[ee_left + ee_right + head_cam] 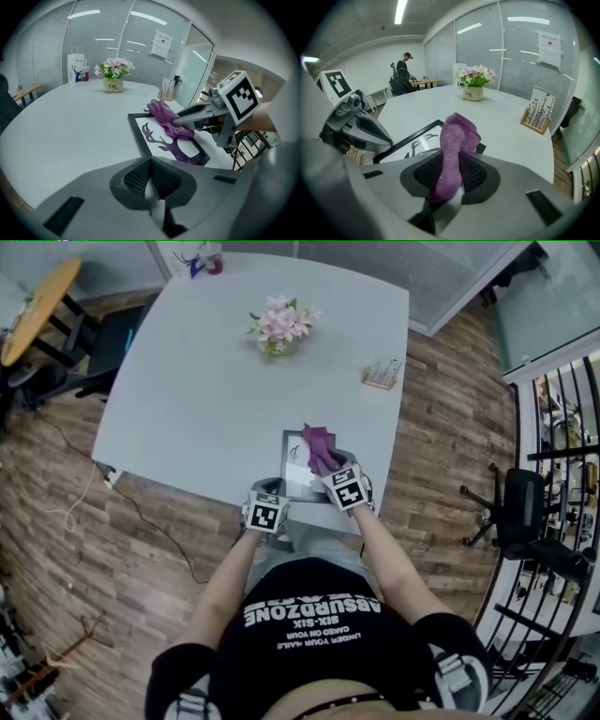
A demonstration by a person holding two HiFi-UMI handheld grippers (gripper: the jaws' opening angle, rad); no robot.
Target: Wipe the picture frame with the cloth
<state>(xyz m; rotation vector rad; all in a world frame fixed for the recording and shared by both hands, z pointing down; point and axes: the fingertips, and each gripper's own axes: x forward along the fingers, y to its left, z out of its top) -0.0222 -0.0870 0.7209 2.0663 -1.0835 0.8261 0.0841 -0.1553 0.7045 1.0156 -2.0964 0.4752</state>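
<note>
1. While the right claw (449,185) is clamped tight on the purple cloth (458,136), the cloth's free end lies bunched on the frame (138,136).
2. The frame lies flat by the worktop's (206,399) near edge, toward the near right corner, and shows a dark deer silhouette.
3. The left claw (152,190) has its 2 jaws pressed together with nothing between them, at the near edge just left of the frame.
4. Flowers (281,324) stand toward the far edge, and a card holder (382,374) sits by the right edge.
</note>
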